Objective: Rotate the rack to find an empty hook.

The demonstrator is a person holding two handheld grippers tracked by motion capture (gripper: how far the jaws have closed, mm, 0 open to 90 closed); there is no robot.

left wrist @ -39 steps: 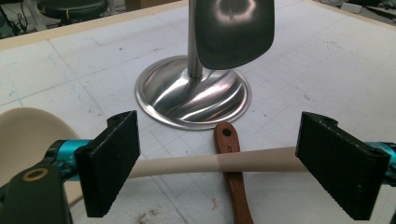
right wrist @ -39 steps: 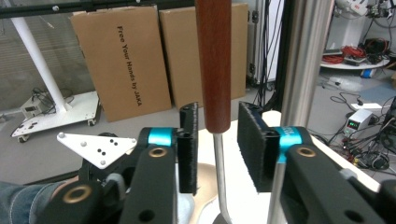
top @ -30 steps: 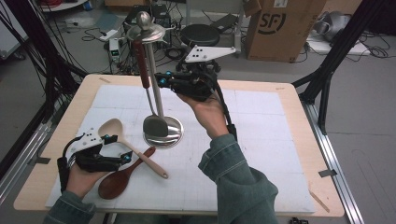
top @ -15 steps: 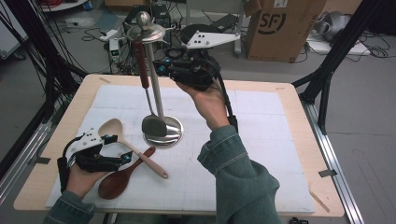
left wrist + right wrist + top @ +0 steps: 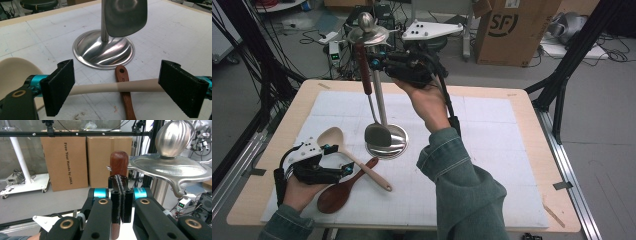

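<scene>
Gripping the red-brown handle of a metal spatula (image 5: 371,102), the right gripper (image 5: 379,62) is up high beside the top of the steel stand (image 5: 384,140), jaws clamped tight on the wood. From the right gripper view the handle's rounded end pokes up just past the pads, and the stand's flat hook plate with its ball knob (image 5: 174,137) sits close on one side, right in the way of any sideways swing. Below the right gripper, the spatula blade hangs near the stand's round base, just in front of the pole.

Down at the table, the left gripper (image 5: 343,161) rests low with its jaws wide apart. Between them lies the handle of a cream spoon (image 5: 105,88), pads not pressing it. Under that handle crosses a dark wooden spoon (image 5: 125,92), its end pointing at the base just ahead. White mat (image 5: 492,150) underneath everything.
</scene>
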